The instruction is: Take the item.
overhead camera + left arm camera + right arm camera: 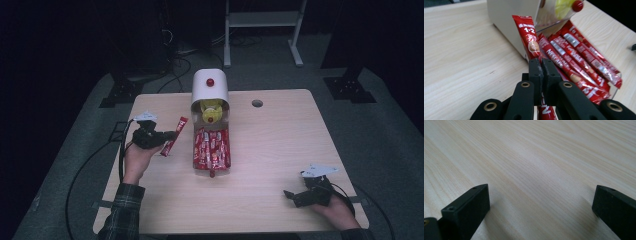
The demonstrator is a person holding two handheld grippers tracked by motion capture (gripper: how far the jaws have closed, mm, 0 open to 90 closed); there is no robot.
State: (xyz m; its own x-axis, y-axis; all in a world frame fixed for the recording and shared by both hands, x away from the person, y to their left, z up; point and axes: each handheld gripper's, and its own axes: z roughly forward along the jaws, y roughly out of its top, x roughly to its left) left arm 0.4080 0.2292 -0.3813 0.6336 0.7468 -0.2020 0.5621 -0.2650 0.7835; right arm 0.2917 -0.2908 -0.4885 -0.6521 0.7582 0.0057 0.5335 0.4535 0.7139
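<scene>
Tabletop (pixel 280 150): pale wood, one round hole near the far edge; white dispenser (pixel 210 90) standing at far centre, red knob on top, yellow part in its mouth, clear tray at its foot filled with red sachets (pixel 212 147) lying side by side; left gripper (pixel 167 136), held left of the tray, fingers pressed together on one sachet (pixel 530 40) gripped near its lower end, the sachet standing clear of the tabletop, slanted up and away, just beside the tray and apart from it; right gripper (pixel 289 195), resting at the near right corner, well apart from the dispenser, fingers (pixel 466 210) spread wide over bare wood, nothing between them
</scene>
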